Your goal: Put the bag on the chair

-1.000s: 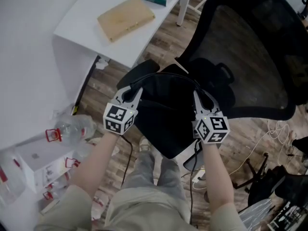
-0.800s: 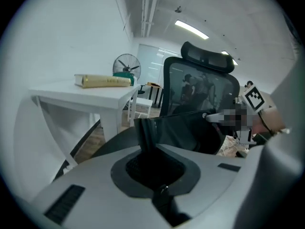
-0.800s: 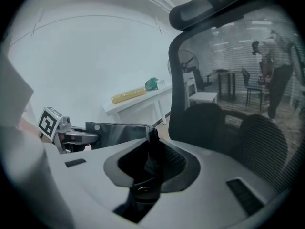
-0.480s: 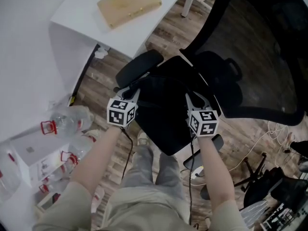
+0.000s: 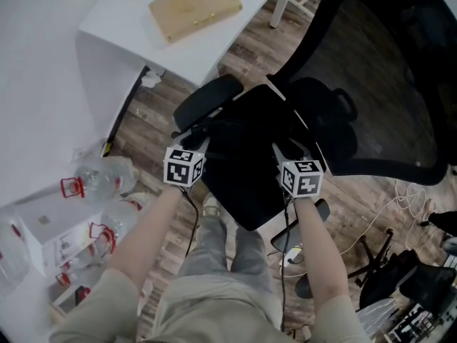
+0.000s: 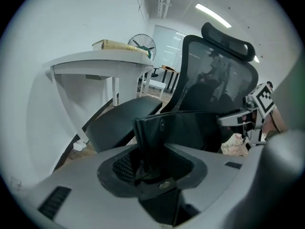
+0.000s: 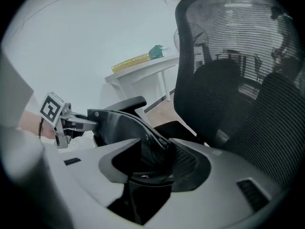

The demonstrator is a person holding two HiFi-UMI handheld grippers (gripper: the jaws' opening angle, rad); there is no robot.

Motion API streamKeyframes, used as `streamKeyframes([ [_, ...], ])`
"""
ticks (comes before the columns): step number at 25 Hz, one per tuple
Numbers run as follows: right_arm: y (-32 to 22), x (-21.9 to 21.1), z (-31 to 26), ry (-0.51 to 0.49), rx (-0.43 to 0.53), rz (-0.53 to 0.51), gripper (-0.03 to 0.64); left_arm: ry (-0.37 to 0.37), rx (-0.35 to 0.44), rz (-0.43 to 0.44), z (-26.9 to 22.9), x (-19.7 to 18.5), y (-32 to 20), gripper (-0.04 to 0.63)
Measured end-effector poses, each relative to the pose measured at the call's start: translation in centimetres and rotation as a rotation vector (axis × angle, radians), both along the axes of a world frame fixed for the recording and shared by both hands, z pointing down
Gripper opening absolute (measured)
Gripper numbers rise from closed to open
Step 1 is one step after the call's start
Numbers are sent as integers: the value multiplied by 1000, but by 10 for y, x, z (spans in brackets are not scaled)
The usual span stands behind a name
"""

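A flat black bag (image 5: 250, 166) lies over the seat of the black mesh office chair (image 5: 371, 84), its near end overhanging the seat's front. My left gripper (image 5: 201, 133) is at the bag's left edge and my right gripper (image 5: 285, 147) at its right edge. The jaws of both are opening. In the left gripper view the bag's edge (image 6: 157, 128) stands between the jaws with a gap beside it. In the right gripper view the bag's edge (image 7: 138, 128) likewise sits loose between the jaws.
The chair's left armrest (image 5: 208, 100) juts out just beyond the left gripper. A white table (image 5: 114, 38) at the upper left carries a beige board (image 5: 193, 9). Plastic bottles (image 5: 100, 181) lie on the floor at left, cables (image 5: 407, 191) at right.
The bag and both grippers moved forward over the chair seat, then settled. The grippers stand slightly closer together than a second ago.
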State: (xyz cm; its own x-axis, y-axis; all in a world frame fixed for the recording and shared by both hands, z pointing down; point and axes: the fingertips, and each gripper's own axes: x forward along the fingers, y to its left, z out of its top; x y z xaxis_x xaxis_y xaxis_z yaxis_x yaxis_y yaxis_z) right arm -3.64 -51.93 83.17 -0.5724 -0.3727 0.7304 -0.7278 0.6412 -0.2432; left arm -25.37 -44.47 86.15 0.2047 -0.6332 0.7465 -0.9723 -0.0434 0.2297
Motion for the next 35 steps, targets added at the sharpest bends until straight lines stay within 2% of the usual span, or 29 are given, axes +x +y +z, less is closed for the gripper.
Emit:
streamKeyframes([
  [1, 2, -1, -2, 1, -9, -6, 196, -3, -22, -9, 1, -2, 3, 203],
  [2, 4, -1, -5, 5, -19, -15, 225, -1, -41, -17, 1, -4, 7, 255],
  [3, 6, -1, -8, 11, -26, -23, 239, 3, -53, -23, 0, -6, 12, 270],
  [8, 14, 4, -36, 30, -29, -34, 262, 14, -59, -23, -28, -9, 31, 290],
  [13, 22, 9, -81, 9, -28, -24, 261, 39, -28, -49, -73, -11, 41, 291],
  [17, 24, 9, -132, -16, 36, -26, 254, 22, 40, -5, -119, -6, 42, 284],
  [19, 23, 11, -163, -27, 97, -18, 199, 14, 79, 23, -145, -3, 42, 271],
  [20, 23, 10, -179, -39, 120, -16, 193, 12, 102, 29, -159, -3, 42, 259],
  [24, 29, 9, -251, -108, 185, -23, 159, 20, 164, 35, -209, 1, 44, 199],
  [27, 41, 7, -311, -164, 246, -40, 133, -2, 200, 59, -246, 3, 47, 160],
  [32, 66, 11, -400, -254, 348, -75, 86, -30, 288, 100, -311, 6, 56, 128],
  [35, 84, 15, -443, -299, 390, -91, 61, -9, 346, 136, -350, 15, 65, 108],
])
